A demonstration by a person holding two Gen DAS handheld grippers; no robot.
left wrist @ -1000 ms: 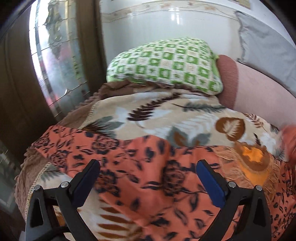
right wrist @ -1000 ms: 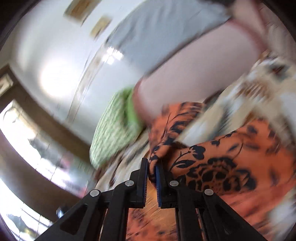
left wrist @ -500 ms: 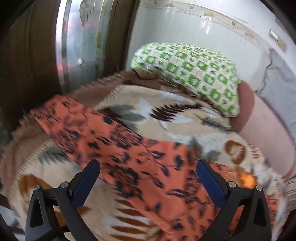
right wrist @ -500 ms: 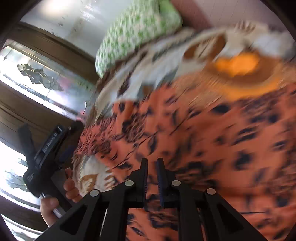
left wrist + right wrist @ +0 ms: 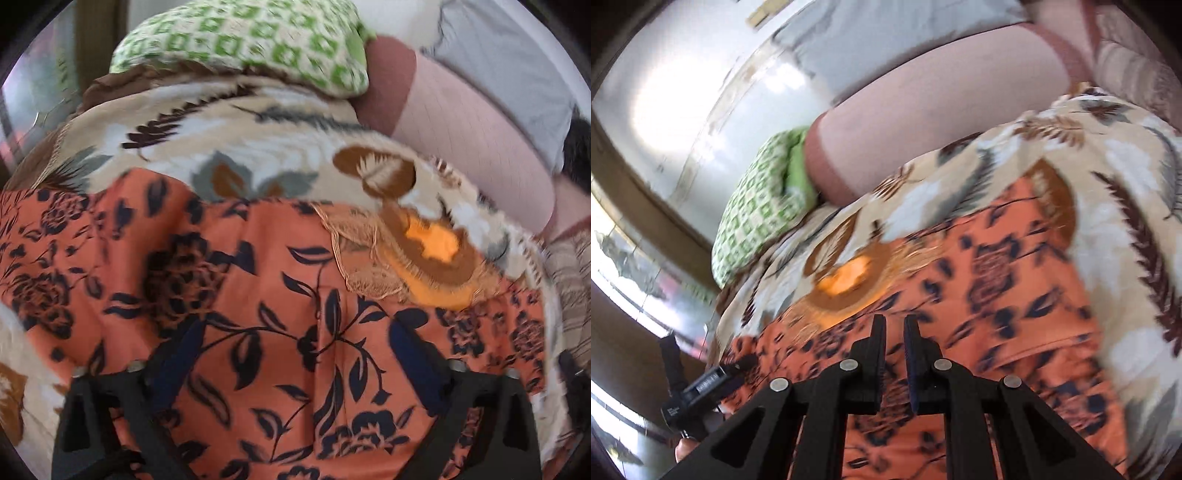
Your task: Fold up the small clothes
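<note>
Right across the bed lies a beige leaf-print blanket [image 5: 258, 147], its far end running under a green checked pillow [image 5: 243, 40] with a pink bolster [image 5: 461, 136] lying beside it. Spread flat over the near half of the blanket is the orange floral garment [image 5: 266, 295], black flowers all over it, one lacy patch toward its far edge. Over its near edge hangs the left gripper [image 5: 295, 358], fingers spread wide apart with cloth between them. Further along, the right gripper [image 5: 894, 347] has its fingers nearly together above the cloth, pinching nothing.
</note>
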